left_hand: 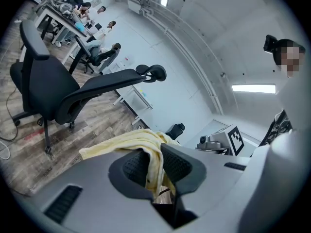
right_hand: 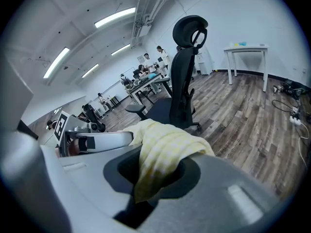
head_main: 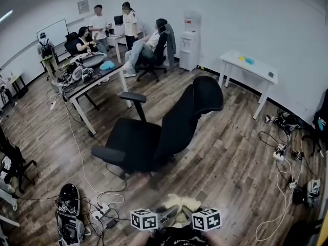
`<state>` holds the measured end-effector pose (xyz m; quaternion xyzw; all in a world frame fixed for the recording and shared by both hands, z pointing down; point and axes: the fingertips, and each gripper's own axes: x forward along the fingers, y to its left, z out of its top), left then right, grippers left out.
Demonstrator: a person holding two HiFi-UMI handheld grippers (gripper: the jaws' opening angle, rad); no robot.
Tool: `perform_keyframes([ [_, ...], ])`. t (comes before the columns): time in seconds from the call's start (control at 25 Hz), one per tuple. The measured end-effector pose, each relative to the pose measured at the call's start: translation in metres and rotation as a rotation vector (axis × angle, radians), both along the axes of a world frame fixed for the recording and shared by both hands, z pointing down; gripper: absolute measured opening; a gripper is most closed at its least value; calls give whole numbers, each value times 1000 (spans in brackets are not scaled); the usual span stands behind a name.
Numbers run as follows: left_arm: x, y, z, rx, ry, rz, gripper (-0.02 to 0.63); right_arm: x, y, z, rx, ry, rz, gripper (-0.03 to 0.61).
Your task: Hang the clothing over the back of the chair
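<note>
Approach step: we hold the yellow clothing (head_main: 182, 204) low before us, left gripper (left_hand: 154, 171) and right gripper (right_hand: 156, 173) each clamped narrowly on it; next, raise and spread it over the chair (head_main: 190, 114) back, well apart ahead.

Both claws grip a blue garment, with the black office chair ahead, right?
No, the garment is pale yellow, not blue; the right gripper view shows it. Both the left claw and right claw grip it, with the black office chair ahead.
</note>
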<state>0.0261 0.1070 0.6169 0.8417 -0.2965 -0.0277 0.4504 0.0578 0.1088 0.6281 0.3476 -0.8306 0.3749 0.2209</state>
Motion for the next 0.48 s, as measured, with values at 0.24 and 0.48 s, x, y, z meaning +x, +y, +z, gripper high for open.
perform_keyframes([
  [0.24, 2, -2, -4, 22, -42, 39, 55, 2, 0, 2, -19, 6, 19, 57],
  [0.48, 6, -15, -8, 61, -30, 97, 55, 5, -11, -3, -17, 3, 65, 57],
])
